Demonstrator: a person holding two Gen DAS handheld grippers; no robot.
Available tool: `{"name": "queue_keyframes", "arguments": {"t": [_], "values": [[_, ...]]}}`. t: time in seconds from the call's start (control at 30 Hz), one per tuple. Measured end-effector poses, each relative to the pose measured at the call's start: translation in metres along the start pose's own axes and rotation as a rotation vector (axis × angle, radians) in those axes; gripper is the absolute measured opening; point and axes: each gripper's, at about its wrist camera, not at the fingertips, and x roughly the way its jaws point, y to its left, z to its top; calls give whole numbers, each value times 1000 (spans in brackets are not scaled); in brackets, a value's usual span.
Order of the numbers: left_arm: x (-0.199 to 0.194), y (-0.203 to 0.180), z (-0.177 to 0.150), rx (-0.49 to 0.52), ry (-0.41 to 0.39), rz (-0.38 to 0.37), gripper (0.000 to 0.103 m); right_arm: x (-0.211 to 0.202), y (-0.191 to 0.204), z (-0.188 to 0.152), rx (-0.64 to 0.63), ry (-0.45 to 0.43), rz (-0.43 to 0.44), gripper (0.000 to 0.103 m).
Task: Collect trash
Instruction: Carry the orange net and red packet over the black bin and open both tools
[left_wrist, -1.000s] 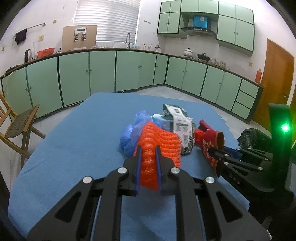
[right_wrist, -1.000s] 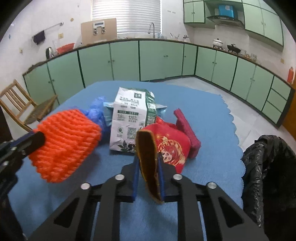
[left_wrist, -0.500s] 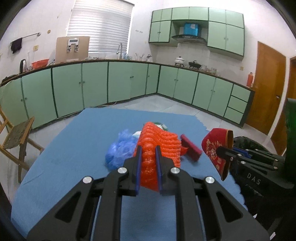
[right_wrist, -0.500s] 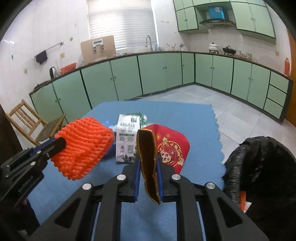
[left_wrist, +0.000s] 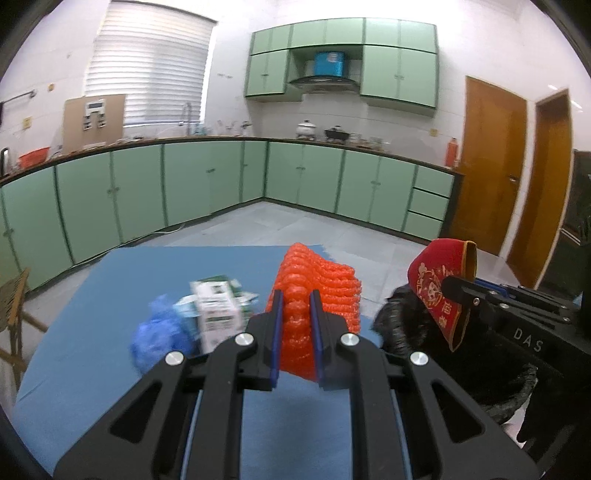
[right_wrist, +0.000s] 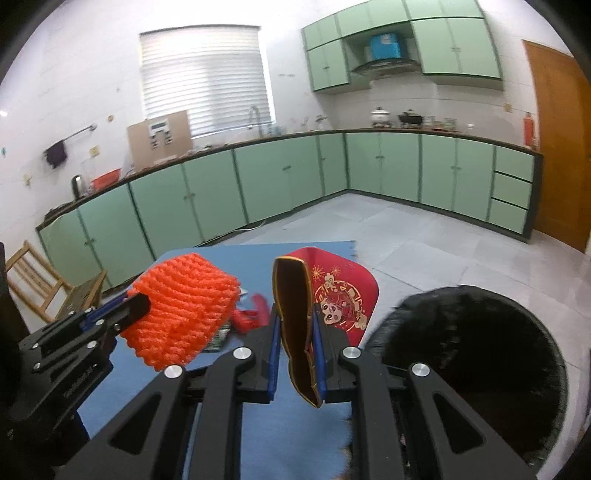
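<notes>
Green-cabinet kitchen, blue table mat (left_wrist: 92, 295) underneath: left gripper (left_wrist: 295, 314) is pinching an orange foam fruit net (left_wrist: 317, 288), right gripper (right_wrist: 297, 328) is clamping a red gold-edged paper envelope (right_wrist: 332, 288), both lifted clear, probably for dropping. Black bin bag (right_wrist: 480, 339) is gaping just beside the right gripper; green-white carton (left_wrist: 218, 314) and blue crumpled plastic (left_wrist: 159, 339) are lying uncollected on the mat.
</notes>
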Motion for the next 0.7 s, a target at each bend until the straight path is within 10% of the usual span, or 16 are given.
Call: {"name": "queue_keyframes", "arguments": {"t": [0.7], "values": [[67, -142, -8, 102, 21, -254, 13, -49, -149, -19, 137, -10, -286, 16]]}}
